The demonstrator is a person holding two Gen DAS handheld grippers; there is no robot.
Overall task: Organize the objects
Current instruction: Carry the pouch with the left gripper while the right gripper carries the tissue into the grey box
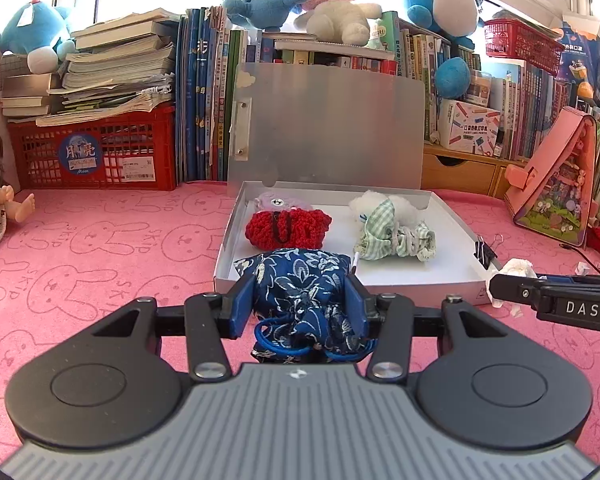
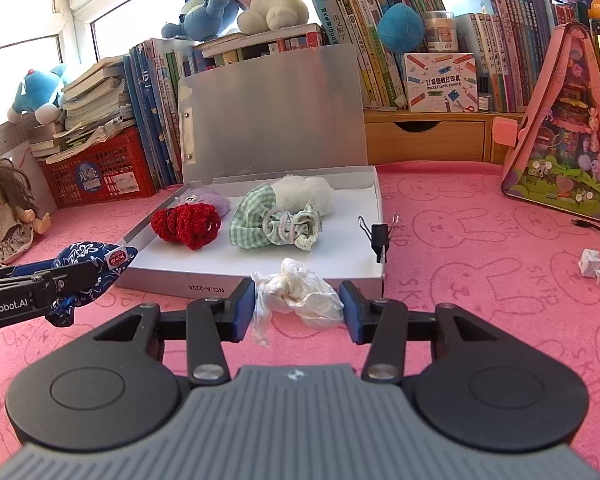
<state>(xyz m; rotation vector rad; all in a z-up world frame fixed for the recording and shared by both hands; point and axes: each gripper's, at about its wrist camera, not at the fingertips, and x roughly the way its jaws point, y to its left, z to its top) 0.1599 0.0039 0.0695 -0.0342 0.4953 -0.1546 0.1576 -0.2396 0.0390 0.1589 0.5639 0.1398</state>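
The left gripper (image 1: 296,304) has the blue floral pouch (image 1: 296,280) clamped between its blue pads, jaws closed in on the fabric from both sides, drawstring loops dangling back toward the palm. The pouch's long axis runs straight ahead along the fingers, its far end poking over the near-left corner of the open white box (image 1: 452,280) — in the right wrist view it hangs just outside that corner, at about rim height. So the drop point lies dead ahead of the left jaws: past the near wall, into the bare patch of floor in front of the red knitted pouch (image 1: 288,228).

Over on the other side, the right gripper (image 2: 298,306) sits with its jaws held apart, straddling a crumpled white tissue (image 2: 300,292) on the pink mat (image 2: 480,300) just outside the box's near wall. The pads look to stand off the paper — contact cannot be told for sure. The tissue lies crosswise between them, so it likely only needs a squeeze.

Already in the box: the green checked pouch (image 2: 276,220) mid-floor, a white fluffy pouch (image 2: 308,192) behind it, and a binder clip (image 2: 380,234) perched on the right wall.
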